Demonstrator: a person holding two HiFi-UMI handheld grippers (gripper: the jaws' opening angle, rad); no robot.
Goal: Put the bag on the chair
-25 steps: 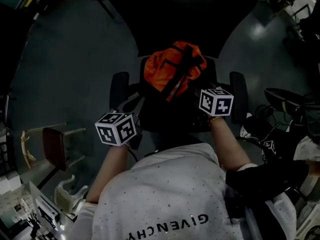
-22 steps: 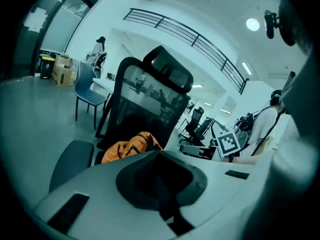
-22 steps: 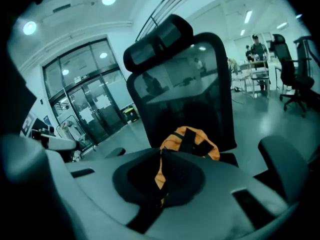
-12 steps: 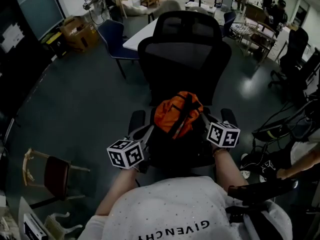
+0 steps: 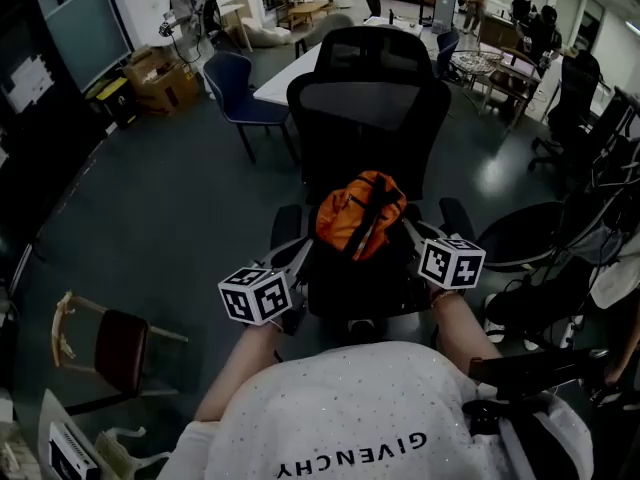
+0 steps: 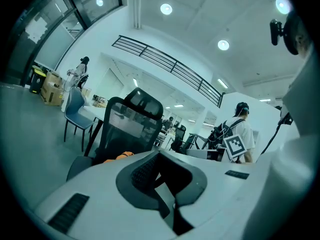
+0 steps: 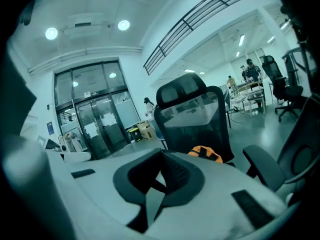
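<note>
An orange bag (image 5: 362, 213) with black straps rests on the seat of a black mesh-backed office chair (image 5: 366, 118). My left gripper (image 5: 299, 255) sits at the bag's left side, by the chair's left armrest, its jaws shut and empty. The right gripper (image 5: 409, 229) sits at the bag's right side, also shut with nothing between its jaws. Neither one touches the bag as far as I can tell. In the left gripper view the bag (image 6: 121, 156) peeks over the shut jaws; in the right gripper view the bag (image 7: 206, 154) lies on the seat just beyond them.
A blue chair (image 5: 236, 80) and a white table (image 5: 288, 72) stand behind the office chair. Cardboard boxes (image 5: 156, 68) are at the back left. A small wooden chair (image 5: 108, 348) stands at the lower left. More black office chairs (image 5: 525, 238) crowd the right side.
The head view has lifted from the seat to take in the chair's back and the room. Both grippers have drawn a little away from the bag, which stays on the seat.
</note>
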